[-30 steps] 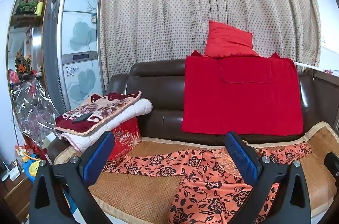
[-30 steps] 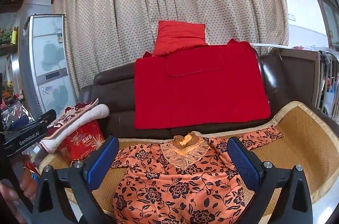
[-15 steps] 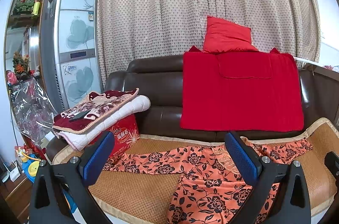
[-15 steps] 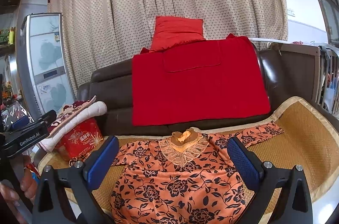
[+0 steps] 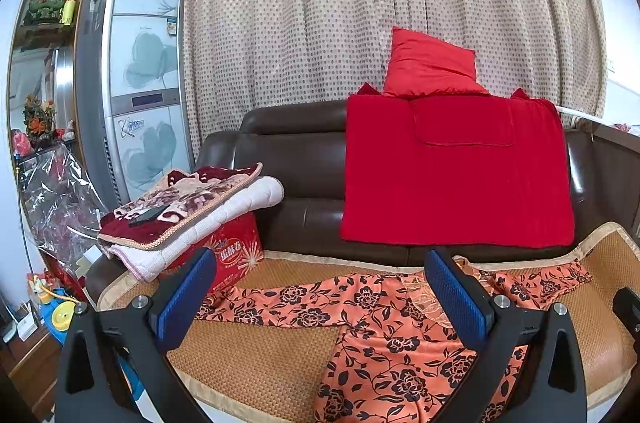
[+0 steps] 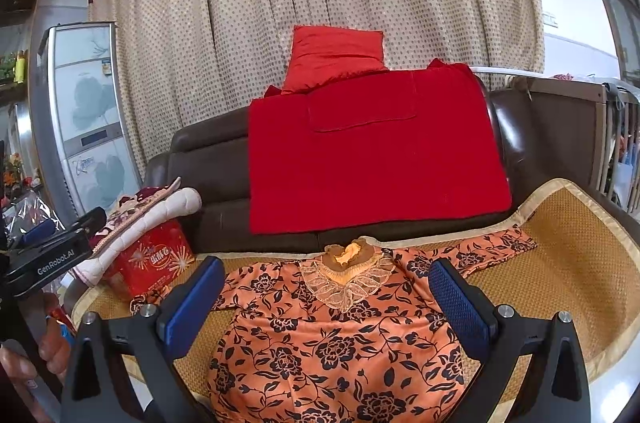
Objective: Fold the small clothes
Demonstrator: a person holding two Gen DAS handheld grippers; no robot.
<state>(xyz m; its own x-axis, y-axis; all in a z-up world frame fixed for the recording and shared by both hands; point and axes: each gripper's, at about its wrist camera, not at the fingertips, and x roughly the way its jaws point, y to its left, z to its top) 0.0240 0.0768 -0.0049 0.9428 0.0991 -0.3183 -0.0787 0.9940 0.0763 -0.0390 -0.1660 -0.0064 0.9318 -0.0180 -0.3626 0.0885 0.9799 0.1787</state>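
An orange blouse with black flowers (image 6: 328,343) lies spread flat, front up, on the woven sofa mat (image 6: 560,255), lace collar (image 6: 344,275) toward the backrest and both sleeves stretched sideways. It also shows in the left wrist view (image 5: 392,327), with its left sleeve (image 5: 280,299) reaching toward the red box. My left gripper (image 5: 320,299) is open and empty, held above the front of the mat over the left sleeve. My right gripper (image 6: 328,299) is open and empty, held above the blouse's chest.
A red gift box (image 5: 236,259) with folded blankets (image 5: 188,207) on top stands at the sofa's left end. A red cloth (image 5: 456,171) hangs over the brown backrest, with a red cushion (image 5: 432,63) on top. A tall cabinet (image 5: 136,83) stands left. The left gripper's body (image 6: 44,255) shows in the right view.
Both cameras have tilted or dropped slightly, so the blouse sits a little lower and nearer in view. Both grippers stay open and empty. The blouse has not moved.
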